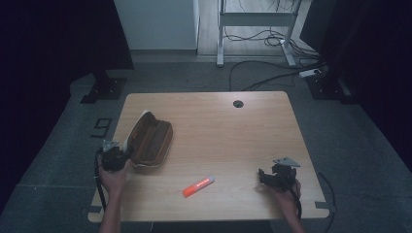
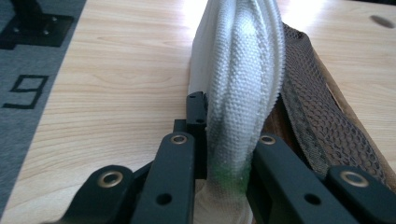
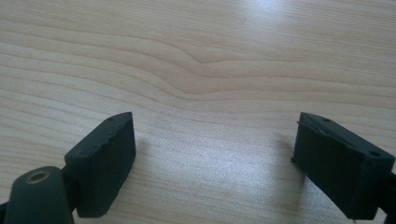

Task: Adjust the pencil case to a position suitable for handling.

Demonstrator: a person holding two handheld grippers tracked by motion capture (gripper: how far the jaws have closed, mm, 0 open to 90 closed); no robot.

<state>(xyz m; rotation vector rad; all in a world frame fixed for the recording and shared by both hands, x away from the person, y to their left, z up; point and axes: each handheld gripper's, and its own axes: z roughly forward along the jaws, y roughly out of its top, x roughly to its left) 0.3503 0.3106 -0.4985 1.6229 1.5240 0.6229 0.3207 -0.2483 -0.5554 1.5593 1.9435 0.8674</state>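
High view: a light wooden rectangular table (image 1: 228, 141) with rounded corners and a round cable hole (image 1: 238, 103) near its far edge stands on grey carpet (image 1: 58, 145). Beyond it are a white-framed desk base (image 1: 255, 19) and loose black cables (image 1: 272, 73); the side areas of the room are dark.

An open brown fabric pencil case with a white woven outer flap (image 1: 148, 141) lies at the table's left side. The left gripper (image 1: 116, 154) sits at the case's near-left end. In the left gripper view its jaws are clamped on the white flap (image 2: 238, 93), with brown mesh lining (image 2: 322, 121) just beside it.

An orange marker pen (image 1: 198, 186) lies near the front edge, between the two grippers and apart from both.

The right gripper (image 1: 272, 177) rests at the near right; in the right gripper view its jaws stand wide apart over bare wood (image 3: 205, 70).
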